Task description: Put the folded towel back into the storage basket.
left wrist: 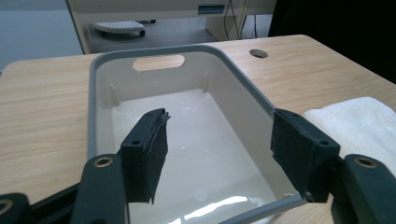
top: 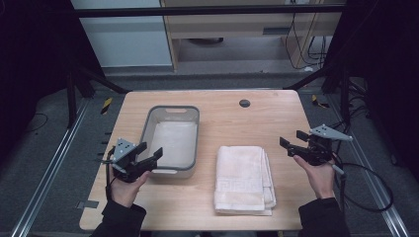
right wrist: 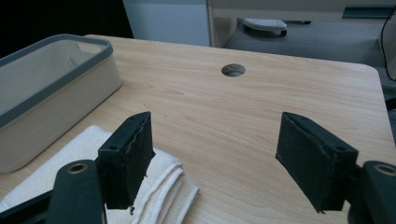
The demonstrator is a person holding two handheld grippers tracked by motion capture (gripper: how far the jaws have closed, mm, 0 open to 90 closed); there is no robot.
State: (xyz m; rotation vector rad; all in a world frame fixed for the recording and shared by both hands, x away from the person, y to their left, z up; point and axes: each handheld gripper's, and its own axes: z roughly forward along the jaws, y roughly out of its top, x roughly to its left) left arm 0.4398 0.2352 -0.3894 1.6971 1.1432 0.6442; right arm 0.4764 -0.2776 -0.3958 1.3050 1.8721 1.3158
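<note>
Towel (top: 243, 178) folded beside bin (top: 148, 129)

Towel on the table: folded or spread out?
Folded. The towel lies as a neat rectangle, its stacked layers showing along the right edge.

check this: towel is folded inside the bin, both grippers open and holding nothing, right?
Not quite. The towel is folded, but it lies on the table beside the bin, not inside it; the high view shows the bin with nothing in it. The rest holds: the left gripper and right gripper are open and hold nothing.
</note>
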